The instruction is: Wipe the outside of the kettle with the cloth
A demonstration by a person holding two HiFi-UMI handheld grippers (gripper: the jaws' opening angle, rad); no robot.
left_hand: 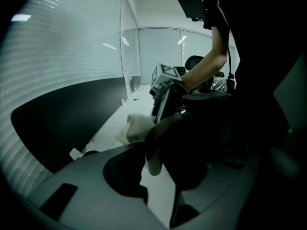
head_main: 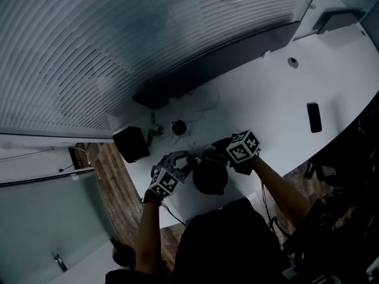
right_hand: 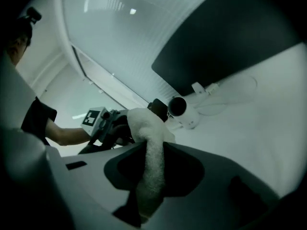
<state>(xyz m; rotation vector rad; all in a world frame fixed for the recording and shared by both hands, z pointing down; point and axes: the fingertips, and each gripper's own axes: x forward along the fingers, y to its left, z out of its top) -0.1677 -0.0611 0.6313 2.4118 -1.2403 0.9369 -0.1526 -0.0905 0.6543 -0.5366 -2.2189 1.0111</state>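
Person's dark shoulders [head_main: 219, 241] are filling the near edge of the head view, both forearms reaching out over the table.

- Curved white table [head_main: 278, 93] is sweeping from left to far right, with a long dark panel [head_main: 225, 58] running along its far edge.
- Black box [head_main: 131, 144] is sitting at the table's left end.
- Kettle [head_main: 210, 179], dark and rounded, is standing at the near edge, between the two grippers.
- Left gripper [left_hand: 160, 195] is coming in from the kettle's left and pointing downward. Its jaws are standing wide apart with the kettle's dark side in the gap. A pale strip of table is showing beside the left jaw, so no firm grip is showing.
- Right gripper [right_hand: 136, 207] is coming in from the kettle's right. Its jaws are pinching a strand of the white cloth [right_hand: 146, 128], which is bunching ahead of them against the kettle's upper far side.
- Dark phone [head_main: 314, 117] is lying flat, well apart to the right.
- Small white cylinder with a dark round face [head_main: 179, 127] is sitting just beyond the kettle.
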